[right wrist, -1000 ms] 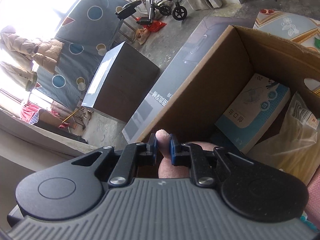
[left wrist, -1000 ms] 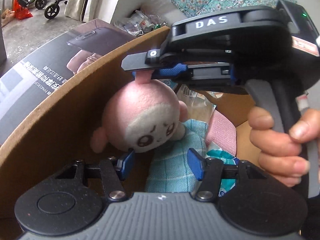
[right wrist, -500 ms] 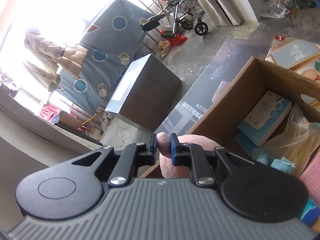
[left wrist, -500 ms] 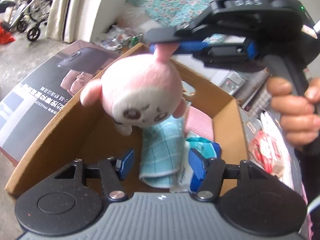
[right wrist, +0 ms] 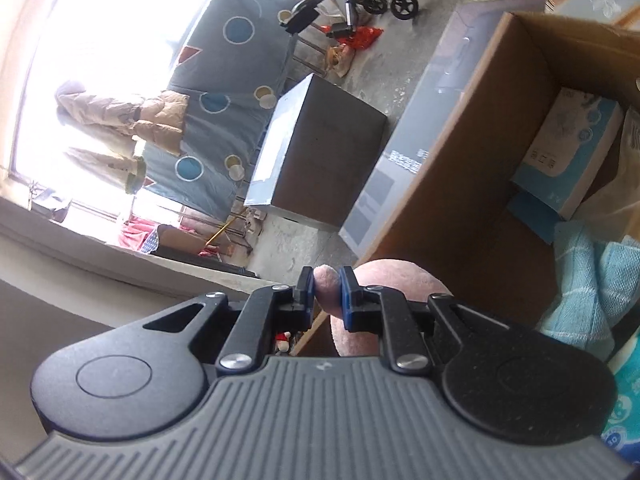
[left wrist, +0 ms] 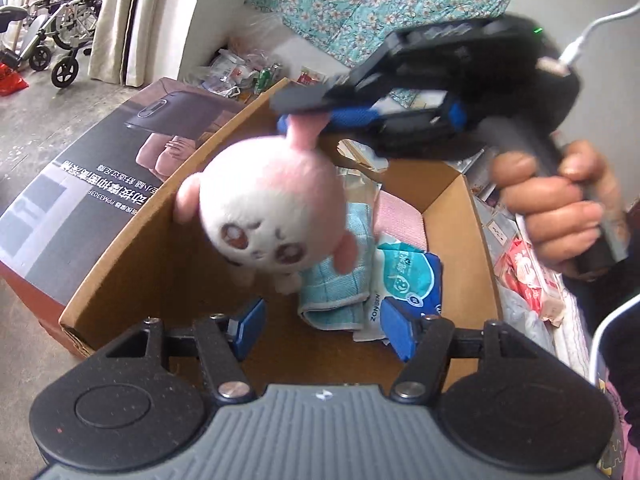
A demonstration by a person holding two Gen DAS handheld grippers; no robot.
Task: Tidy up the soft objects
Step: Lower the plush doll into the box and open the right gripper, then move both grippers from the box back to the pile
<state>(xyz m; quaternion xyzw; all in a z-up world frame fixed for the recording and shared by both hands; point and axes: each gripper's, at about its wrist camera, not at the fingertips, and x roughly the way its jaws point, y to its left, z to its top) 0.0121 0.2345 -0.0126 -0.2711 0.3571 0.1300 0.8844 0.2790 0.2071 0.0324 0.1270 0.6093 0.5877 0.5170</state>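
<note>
A pink and white plush toy (left wrist: 272, 208) hangs by its top nub above the open cardboard box (left wrist: 132, 248). My right gripper (left wrist: 308, 114) is shut on that nub; in the right wrist view the nub shows pinched at the right gripper (right wrist: 326, 294), with the plush toy (right wrist: 396, 280) behind it. My left gripper (left wrist: 320, 326) sits at the box's near edge below the toy; its jaws are opening with nothing between them. Inside the box lie a teal checked cloth (left wrist: 340, 288), a pink cloth (left wrist: 400, 216) and a blue tissue pack (left wrist: 408, 276).
A large dark printed carton (left wrist: 104, 184) lies left of the box. A hand (left wrist: 560, 208) holds the right gripper's handle. Packets and clutter (left wrist: 528, 272) lie right of the box. A wheelchair (left wrist: 44, 36) stands far left. A light blue box (right wrist: 568, 152) lies inside the cardboard box.
The right gripper has lifted the plush toy up out of the box; it now swings above the rim. My left gripper has drawn back and up, its jaws wider apart.
</note>
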